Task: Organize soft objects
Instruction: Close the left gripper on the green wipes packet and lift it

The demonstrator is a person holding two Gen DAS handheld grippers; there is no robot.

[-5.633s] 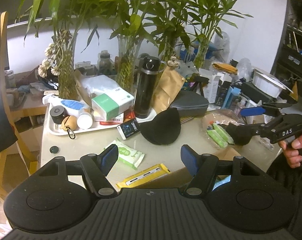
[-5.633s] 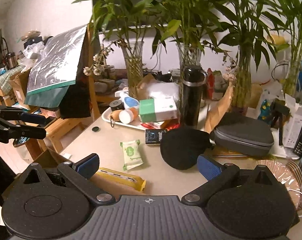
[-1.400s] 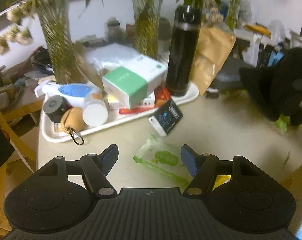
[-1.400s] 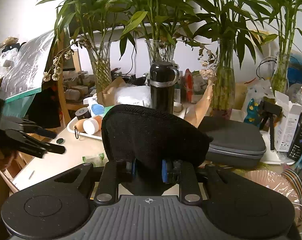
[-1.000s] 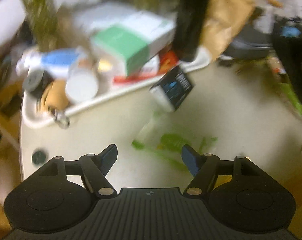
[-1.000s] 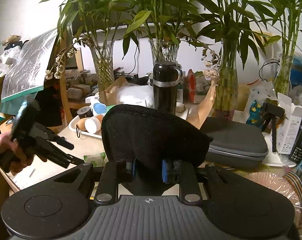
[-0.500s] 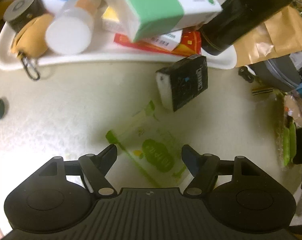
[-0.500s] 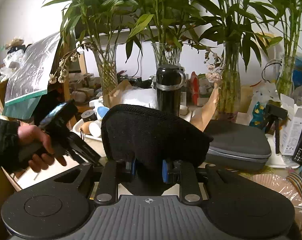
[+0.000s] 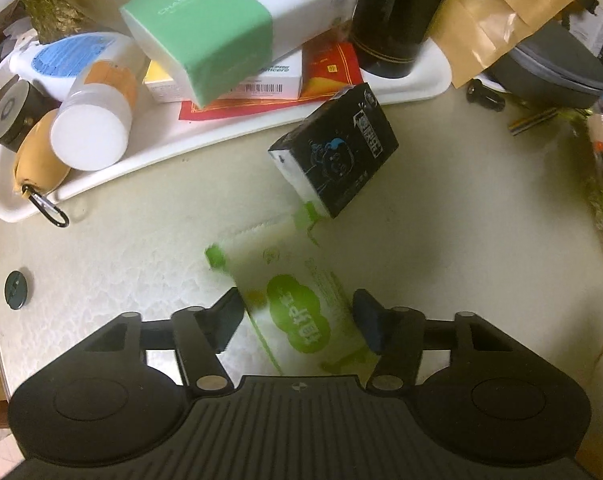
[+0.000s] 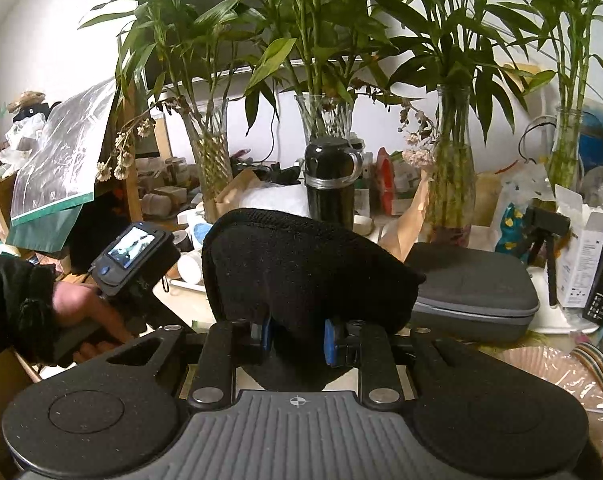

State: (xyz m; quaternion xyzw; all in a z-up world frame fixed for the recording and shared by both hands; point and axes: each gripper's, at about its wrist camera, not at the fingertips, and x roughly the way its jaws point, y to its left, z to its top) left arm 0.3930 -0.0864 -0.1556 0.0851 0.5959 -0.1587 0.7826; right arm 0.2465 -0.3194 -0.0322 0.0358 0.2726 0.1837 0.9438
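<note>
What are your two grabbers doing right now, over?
Left gripper closing around the green tissue pack, not yet squeezing. Right gripper clamped on the black knit hat. Black box leans close behind the pack.

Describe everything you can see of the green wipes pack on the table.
The wipes pack is a flat, soft pouch of pale glossy film with a bright green oval label and green edge seals. It lies flat on the cream table, angled diagonally. Its far end reaches the black box. The left gripper points down over it, jaws closing with the pack between them; the left finger looks to touch its edge.
</note>
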